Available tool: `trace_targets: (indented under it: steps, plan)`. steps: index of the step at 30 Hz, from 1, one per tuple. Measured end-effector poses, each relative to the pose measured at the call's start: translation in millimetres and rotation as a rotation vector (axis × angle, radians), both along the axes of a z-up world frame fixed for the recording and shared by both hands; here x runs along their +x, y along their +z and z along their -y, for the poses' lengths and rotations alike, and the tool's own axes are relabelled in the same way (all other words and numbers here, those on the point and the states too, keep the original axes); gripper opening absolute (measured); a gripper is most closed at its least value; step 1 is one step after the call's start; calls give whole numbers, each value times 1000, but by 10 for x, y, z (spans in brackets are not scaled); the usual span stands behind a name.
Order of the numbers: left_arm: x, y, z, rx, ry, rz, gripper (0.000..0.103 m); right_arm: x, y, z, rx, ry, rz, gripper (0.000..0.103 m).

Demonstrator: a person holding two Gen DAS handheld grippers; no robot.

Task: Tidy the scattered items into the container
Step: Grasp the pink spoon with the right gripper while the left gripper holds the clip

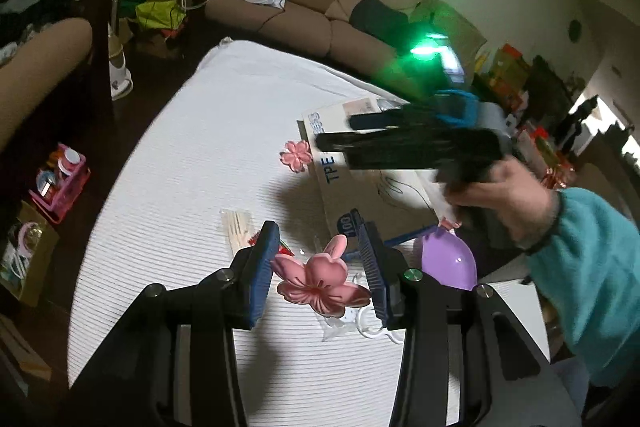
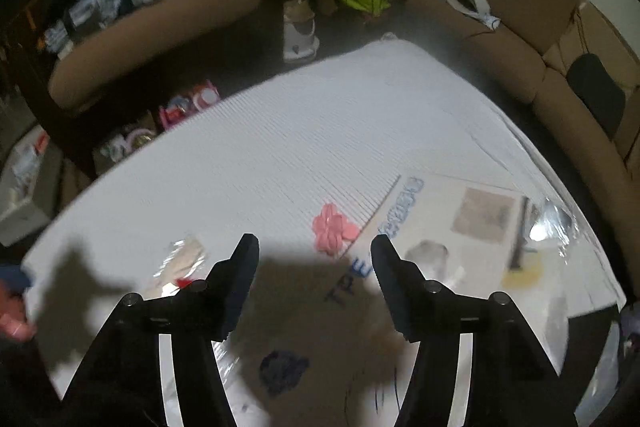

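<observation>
A large pink flower-shaped hair clip (image 1: 320, 281) lies between the blue pads of my left gripper (image 1: 318, 257); the jaws stand open around it, with gaps on both sides. A smaller pink flower clip (image 1: 296, 155) lies farther off by the corner of a flat cardboard box (image 1: 360, 195) printed "TPE"; it also shows in the right wrist view (image 2: 334, 227) beside the box (image 2: 440, 227). My right gripper (image 2: 314, 259) is open and empty above the box, blurred (image 1: 400, 139) in the left wrist view. A purple balloon-like item (image 1: 450, 259) and a packet of wooden sticks (image 1: 240, 231) lie close by.
Everything sits on a white ribbed cloth (image 1: 224, 131) over the table. A clear plastic bag (image 2: 548, 227) lies on the box's far end. A brown sofa (image 1: 304, 23) stands beyond the table, a brown chair (image 2: 160, 27) and cluttered floor boxes (image 1: 60, 179) to the left.
</observation>
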State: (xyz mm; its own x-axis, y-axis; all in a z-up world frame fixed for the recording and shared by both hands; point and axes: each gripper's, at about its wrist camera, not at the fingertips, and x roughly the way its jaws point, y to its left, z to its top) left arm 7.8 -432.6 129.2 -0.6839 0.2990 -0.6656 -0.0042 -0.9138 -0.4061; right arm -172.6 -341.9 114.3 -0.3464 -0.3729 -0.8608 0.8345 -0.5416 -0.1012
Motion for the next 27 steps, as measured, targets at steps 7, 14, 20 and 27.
trace_targets:
  steps: [7, 14, 20, 27]
  plan:
    - [-135, -192, 107, 16, -6, 0, 39, -323, -577, 317, 108, 6, 91, 28]
    - [-252, -360, 148, 22, 5, 28, 39, -329, -547, 263, 63, 36, 125, 4]
    - [-123, -260, 117, 32, 19, 24, 39, -223, -152, 154, -73, 33, 167, 4]
    - [8, 184, -82, -4, 13, -4, 39, 166, 551, -368, -174, 33, 158, 4]
